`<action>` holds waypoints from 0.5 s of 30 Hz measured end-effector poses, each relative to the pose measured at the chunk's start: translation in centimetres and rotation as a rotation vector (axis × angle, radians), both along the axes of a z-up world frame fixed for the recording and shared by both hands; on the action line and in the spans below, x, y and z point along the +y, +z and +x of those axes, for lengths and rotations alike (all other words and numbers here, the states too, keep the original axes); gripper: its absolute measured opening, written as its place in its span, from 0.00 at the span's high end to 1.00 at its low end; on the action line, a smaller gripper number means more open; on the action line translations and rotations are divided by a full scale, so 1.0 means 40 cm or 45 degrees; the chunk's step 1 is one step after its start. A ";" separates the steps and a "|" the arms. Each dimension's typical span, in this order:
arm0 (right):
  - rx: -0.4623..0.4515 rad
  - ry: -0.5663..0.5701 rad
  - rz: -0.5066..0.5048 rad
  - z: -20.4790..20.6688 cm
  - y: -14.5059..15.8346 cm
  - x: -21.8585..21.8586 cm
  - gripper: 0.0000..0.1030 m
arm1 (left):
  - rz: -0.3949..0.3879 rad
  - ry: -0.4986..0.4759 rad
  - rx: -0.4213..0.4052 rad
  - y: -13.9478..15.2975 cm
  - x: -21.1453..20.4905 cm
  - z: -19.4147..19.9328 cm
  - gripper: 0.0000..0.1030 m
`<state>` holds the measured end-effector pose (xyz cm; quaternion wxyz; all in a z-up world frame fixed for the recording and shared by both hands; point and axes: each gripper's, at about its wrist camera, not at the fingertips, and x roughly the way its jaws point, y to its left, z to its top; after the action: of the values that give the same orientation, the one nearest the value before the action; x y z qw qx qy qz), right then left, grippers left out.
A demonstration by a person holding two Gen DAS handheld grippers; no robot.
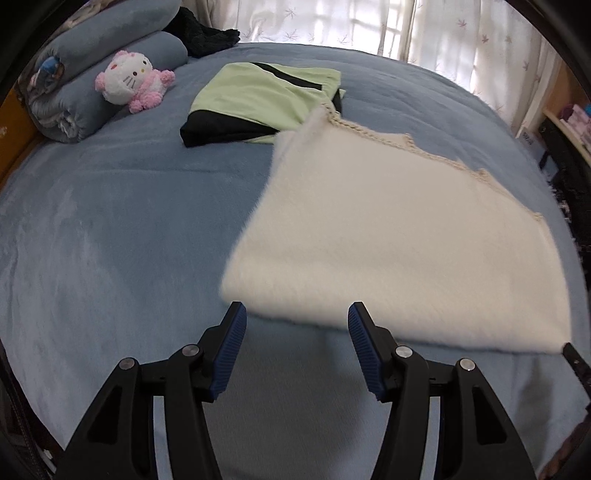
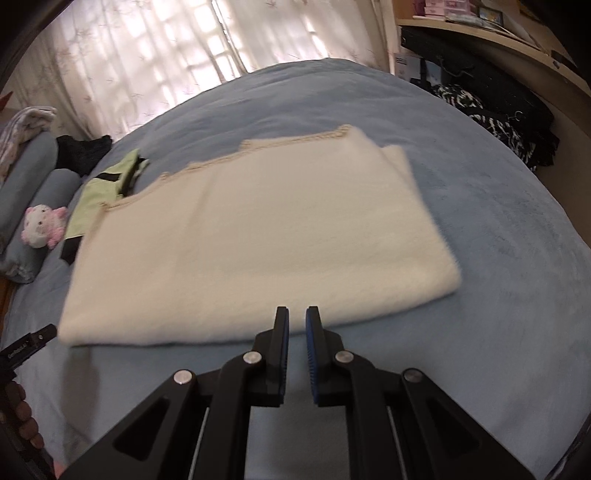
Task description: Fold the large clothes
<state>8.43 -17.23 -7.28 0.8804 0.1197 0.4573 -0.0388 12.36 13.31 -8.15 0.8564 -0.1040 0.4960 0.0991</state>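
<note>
A cream fuzzy garment [image 1: 388,240] with a crocheted trim lies folded in a rectangle on the blue bed [image 1: 110,221]. My left gripper [image 1: 296,310] hovers open just short of its near left corner, nothing between the blue pads. In the right wrist view the same garment [image 2: 258,240] spreads ahead, its folded edge nearest. My right gripper [image 2: 297,312] is shut, only a slit between the pads and no cloth in it, right at the garment's near edge. A folded green and black garment [image 1: 258,99] lies beyond the cream one.
A pink and white plush toy [image 1: 129,79] leans on rolled blue bedding [image 1: 92,66] at the far left, with dark clothes [image 1: 199,33] behind. Curtains [image 2: 147,55] back the bed. A desk [image 2: 480,48] and patterned fabric [image 2: 491,118] stand at right. A hand [image 2: 18,417] shows at the lower left.
</note>
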 end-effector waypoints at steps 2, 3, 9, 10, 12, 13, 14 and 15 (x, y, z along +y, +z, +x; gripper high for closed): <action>-0.009 0.010 0.025 -0.020 0.009 0.018 0.91 | -0.035 -0.009 -0.001 0.007 -0.002 -0.028 0.46; -0.009 0.012 0.038 -0.031 0.012 0.027 0.91 | -0.054 -0.014 0.000 0.010 -0.003 -0.044 0.46; 0.015 0.038 0.068 -0.074 0.012 0.083 0.91 | -0.180 -0.088 -0.017 0.016 -0.008 -0.109 0.45; 0.017 0.046 0.067 -0.078 0.011 0.092 0.91 | -0.204 -0.102 -0.022 0.016 -0.009 -0.119 0.44; 0.020 0.061 0.054 -0.086 0.011 0.113 0.91 | -0.249 -0.133 -0.038 0.011 -0.012 -0.133 0.41; 0.017 0.066 0.051 -0.089 0.011 0.122 0.91 | -0.273 -0.142 -0.048 0.008 -0.011 -0.140 0.39; 0.012 0.073 0.050 -0.091 0.011 0.131 0.91 | -0.318 -0.154 -0.063 0.000 -0.009 -0.144 0.38; 0.004 0.080 0.051 -0.092 0.012 0.140 0.91 | -0.348 -0.161 -0.068 -0.007 -0.008 -0.140 0.38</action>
<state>4.77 -11.63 -6.81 0.8779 0.1229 0.4628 -0.0020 6.74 12.98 -8.41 0.8516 -0.1908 0.4875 -0.0263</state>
